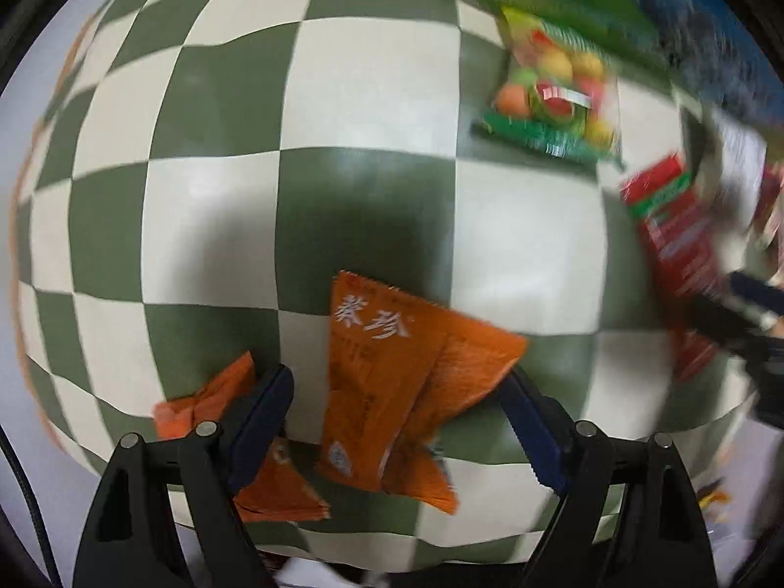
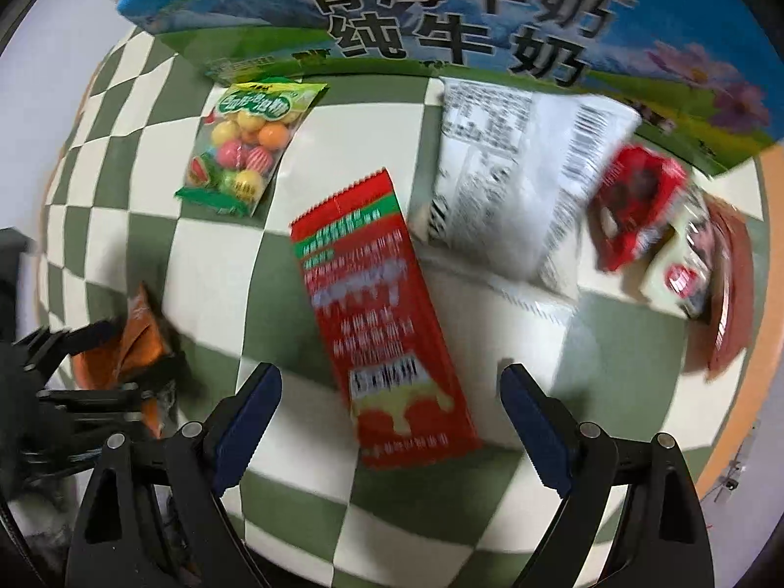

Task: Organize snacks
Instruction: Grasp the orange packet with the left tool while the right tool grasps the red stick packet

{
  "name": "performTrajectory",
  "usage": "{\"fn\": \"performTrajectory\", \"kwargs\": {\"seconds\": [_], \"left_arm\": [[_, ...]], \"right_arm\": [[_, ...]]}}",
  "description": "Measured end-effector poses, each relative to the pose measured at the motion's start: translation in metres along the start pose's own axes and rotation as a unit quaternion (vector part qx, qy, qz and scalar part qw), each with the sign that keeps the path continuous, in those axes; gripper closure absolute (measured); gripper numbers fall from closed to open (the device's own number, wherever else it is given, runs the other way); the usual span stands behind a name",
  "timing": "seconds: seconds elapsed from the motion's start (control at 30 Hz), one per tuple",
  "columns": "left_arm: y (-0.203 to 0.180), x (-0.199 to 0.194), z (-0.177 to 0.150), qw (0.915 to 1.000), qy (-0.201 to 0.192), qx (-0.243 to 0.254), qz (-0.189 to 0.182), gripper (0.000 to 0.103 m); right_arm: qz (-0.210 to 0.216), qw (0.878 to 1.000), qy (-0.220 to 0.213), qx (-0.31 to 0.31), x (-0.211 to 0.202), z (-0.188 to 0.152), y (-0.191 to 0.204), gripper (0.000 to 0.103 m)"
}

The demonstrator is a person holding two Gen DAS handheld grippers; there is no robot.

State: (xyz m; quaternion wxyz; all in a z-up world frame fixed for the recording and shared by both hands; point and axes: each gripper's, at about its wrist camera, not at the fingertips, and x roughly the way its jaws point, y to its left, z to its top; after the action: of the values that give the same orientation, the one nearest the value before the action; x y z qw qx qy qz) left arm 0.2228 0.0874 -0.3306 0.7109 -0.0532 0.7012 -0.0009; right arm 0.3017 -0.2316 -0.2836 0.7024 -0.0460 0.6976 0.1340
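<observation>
1. Both tools wide open, nothing gripped: left tool (image 1: 397, 406), right tool (image 2: 392, 411), each pointing down at the checkered tabletop (image 1: 206, 225).
2. Milk carton box (image 2: 441, 14) at the far edge; snacks scattered loose, so sorting looks barely begun.
3. Red packet (image 2: 382, 313) lies between the right tool's jaws, untouched.
4. Orange packets (image 1: 387, 372) sit between the left tool's jaws.
5. Candy bag (image 2: 245, 147) well clear of both.

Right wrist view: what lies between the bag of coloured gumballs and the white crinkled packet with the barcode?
Only bare checked cloth separates the gumball bag from the white packet; the long red sachet's top corner pokes up just below that gap.
</observation>
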Motion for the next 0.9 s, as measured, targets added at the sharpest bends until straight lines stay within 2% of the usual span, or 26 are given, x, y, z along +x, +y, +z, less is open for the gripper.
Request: {"fn": "performTrajectory", "kwargs": {"seconds": [0.03, 0.07, 0.1, 0.13, 0.2, 0.3, 0.4, 0.43, 0.47, 0.53, 0.67, 0.73, 0.77, 0.8, 0.9], "left_arm": [[0.001, -0.002, 0.000, 1.0000, 0.001, -0.002, -0.006, 0.018], [0.000, -0.003, -0.001, 1.0000, 0.002, 0.000, -0.007, 0.018], [0.000, -0.004, -0.003, 1.0000, 0.002, 0.003, -0.008, 0.018], [-0.001, -0.004, -0.004, 0.9999, 0.004, 0.009, -0.009, 0.018], [-0.002, -0.003, -0.006, 0.9998, 0.006, 0.021, -0.005, 0.018], [-0.003, 0.001, -0.004, 0.9994, 0.011, 0.033, 0.004, 0.018], [-0.006, 0.016, -0.004, 0.9991, 0.022, 0.035, -0.008, 0.020], [-0.006, 0.020, -0.004, 0.9992, 0.023, 0.028, -0.020, 0.026], [-0.006, 0.022, -0.004, 0.9991, 0.024, 0.019, -0.030, 0.039], [-0.010, 0.027, -0.004, 0.9986, 0.029, -0.001, -0.044, 0.044], [-0.014, 0.024, -0.013, 0.9980, 0.014, -0.035, -0.050, 0.045], [-0.025, 0.019, -0.017, 0.9974, 0.009, -0.053, -0.047, 0.046], [-0.027, 0.017, -0.019, 0.9972, 0.007, -0.057, -0.047, 0.046], [-0.030, 0.015, -0.024, 0.9968, 0.003, -0.064, -0.048, 0.046], [-0.036, 0.007, -0.027, 0.9967, -0.008, -0.066, -0.046, 0.046]], "right_arm": [[-0.009, 1.000, 0.000, -0.003, 0.005, 0.003, 0.003, 0.011], [-0.024, 1.000, 0.002, -0.007, 0.011, 0.005, 0.007, 0.016], [-0.039, 0.999, 0.000, -0.011, 0.014, 0.006, 0.012, 0.031], [-0.052, 0.999, -0.003, -0.017, 0.015, 0.004, 0.016, 0.037], [-0.049, 0.999, -0.004, -0.020, 0.013, -0.005, 0.019, 0.046], [-0.020, 1.000, 0.024, -0.006, 0.013, -0.026, 0.017, 0.050], [0.030, 0.998, 0.057, 0.024, 0.017, -0.042, 0.012, 0.049], [0.042, 0.996, 0.064, 0.036, 0.018, -0.043, 0.010, 0.048], [0.047, 0.996, 0.066, 0.046, 0.020, -0.043, 0.009, 0.047], [0.043, 0.996, 0.058, 0.050, 0.021, -0.040, 0.012, 0.046], [0.012, 0.999, 0.032, 0.039, 0.024, -0.039, 0.027, 0.047], [0.001, 0.999, 0.019, 0.033, 0.024, -0.042, 0.034, 0.053], [-0.003, 0.999, 0.014, 0.033, 0.022, -0.045, 0.037, 0.059], [-0.007, 0.999, 0.008, 0.032, 0.019, -0.046, 0.037, 0.070], [0.017, 0.999, 0.001, 0.049, 0.011, -0.053, 0.028, 0.080]]}}
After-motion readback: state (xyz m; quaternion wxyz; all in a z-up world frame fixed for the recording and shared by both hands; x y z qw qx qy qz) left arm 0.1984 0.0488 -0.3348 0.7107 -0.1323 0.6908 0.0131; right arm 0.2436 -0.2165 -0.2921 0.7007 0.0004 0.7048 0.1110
